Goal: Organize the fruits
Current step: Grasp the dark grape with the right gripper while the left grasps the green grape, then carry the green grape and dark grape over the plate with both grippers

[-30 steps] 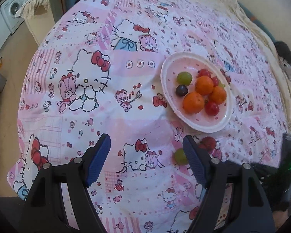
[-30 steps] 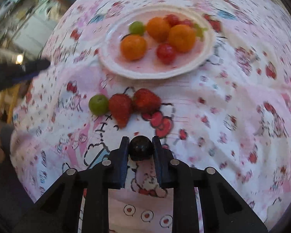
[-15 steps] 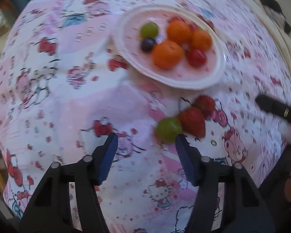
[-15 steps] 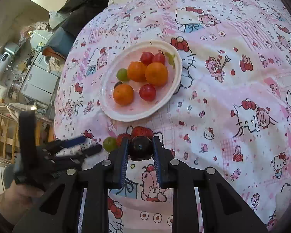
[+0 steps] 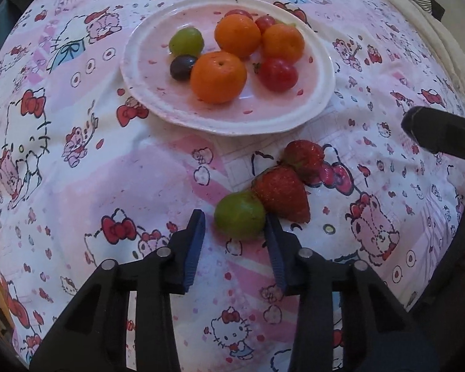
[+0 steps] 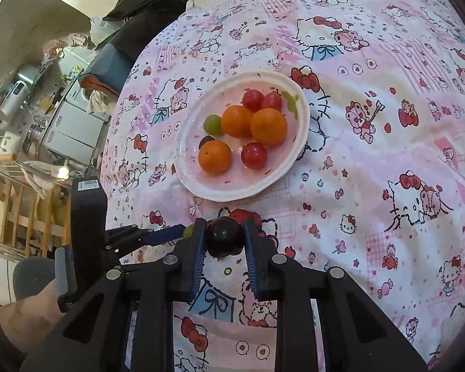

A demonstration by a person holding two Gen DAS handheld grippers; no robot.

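A white plate (image 5: 313,105) on the Hello Kitty cloth holds three oranges, red tomatoes, a green grape (image 5: 186,42) and a dark grape (image 5: 182,67). Below it lie two strawberries (image 5: 280,192) and a loose green grape (image 5: 240,214). My left gripper (image 5: 235,231) is open, its fingers on either side of the loose green grape, the right finger close against it. My right gripper (image 6: 223,234) is shut on a dark grape (image 6: 223,236), held above the cloth just short of the plate (image 6: 189,183). The left gripper also shows in the right wrist view (image 6: 158,236).
The patterned cloth (image 5: 77,155) covers a rounded surface that drops away at the left edge. The right gripper's black body (image 5: 440,133) reaches in at the right. Appliances and a wooden rack (image 6: 24,217) stand beyond the left edge. Dark clothing (image 6: 145,6) lies at the far side.
My left gripper has come down and forward until its fingers flank the loose green grape. My right gripper, still holding the dark grape, has lifted and drawn back from the plate.
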